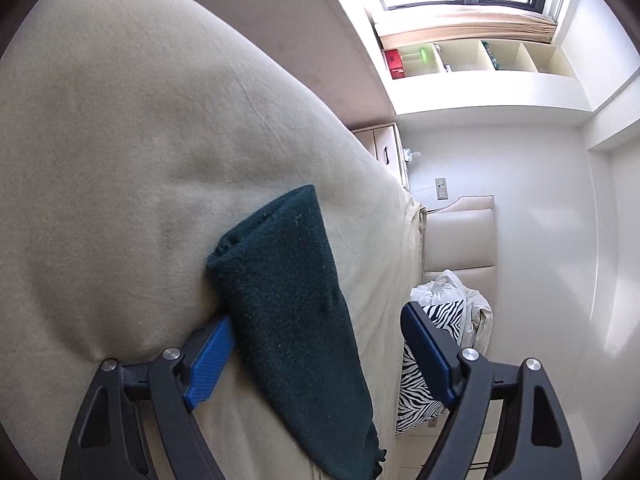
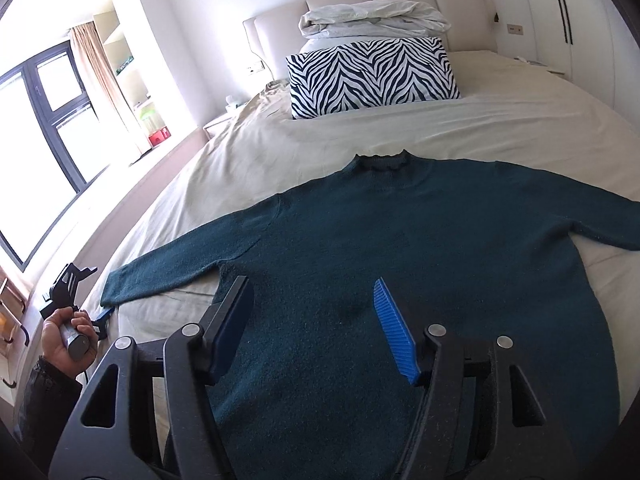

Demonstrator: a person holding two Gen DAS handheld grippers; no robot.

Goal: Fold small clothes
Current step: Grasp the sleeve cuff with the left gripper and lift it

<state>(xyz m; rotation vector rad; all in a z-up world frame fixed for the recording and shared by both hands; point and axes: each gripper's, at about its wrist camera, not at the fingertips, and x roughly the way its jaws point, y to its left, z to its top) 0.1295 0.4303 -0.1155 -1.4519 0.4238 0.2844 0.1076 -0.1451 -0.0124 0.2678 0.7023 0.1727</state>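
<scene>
- We've got one dark green sweater spread flat, face up, on the bed, collar toward the headboard and both sleeves stretched out to the sides.
- Looks like a fuzzy knit, so we'd guess soft, floppy and fairly light. It won't hold any shape when lifted, and it'll probably drag on the sheet rather than slide.
- Being knit, it should give the jaws decent bite; no slipping worries, nothing fragile.
- Best places to grab, in our opinion: a sleeve cuff or the hem corners, pinching a single edge so we don't bunch the layers.
- Left gripper is down at the sleeve end. The cuff lies between its jaws, one blue pad beside the fabric and the other well clear, so nothing is pinched yet.
- Right gripper hangs over the lower body of the sweater, jaws apart and gripping nothing.
- The person's hand on the left gripper's handle shows at the bed's edge.
- Count: one sweater, two sleeves, two grippers, one zebra-print pillow, one rumpled white duvet behind it.
</scene>
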